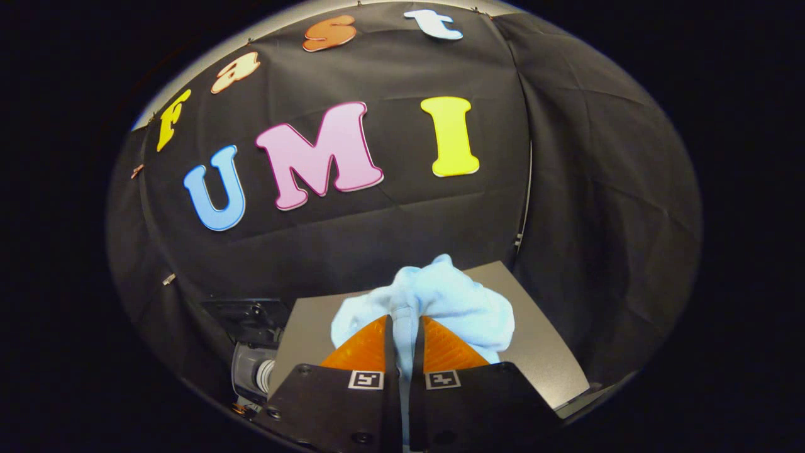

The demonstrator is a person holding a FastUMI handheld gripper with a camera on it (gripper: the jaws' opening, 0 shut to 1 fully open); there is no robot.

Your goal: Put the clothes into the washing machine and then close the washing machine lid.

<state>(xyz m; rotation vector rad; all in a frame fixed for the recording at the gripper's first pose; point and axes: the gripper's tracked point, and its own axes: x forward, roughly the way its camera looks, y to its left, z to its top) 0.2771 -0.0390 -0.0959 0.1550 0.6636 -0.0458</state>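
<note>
Gripper view, item one: my claw (402,340), orange fingers (365,349) nearly together, clenched on a bunched light-blue garment (440,296) that bulges just beyond the tips. Item two: grey counter (541,352) beneath. Item three: a machine part (251,371) beside the counter, unclear. Handling: hold the pinch firm, carry high. Room: open above; counter edges close by.

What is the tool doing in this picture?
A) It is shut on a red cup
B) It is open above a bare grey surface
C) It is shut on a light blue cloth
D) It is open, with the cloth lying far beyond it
C: the tool has its two orange fingers nearly together, pinching the light blue cloth, which bulges out just ahead of them over the grey surface.
</note>
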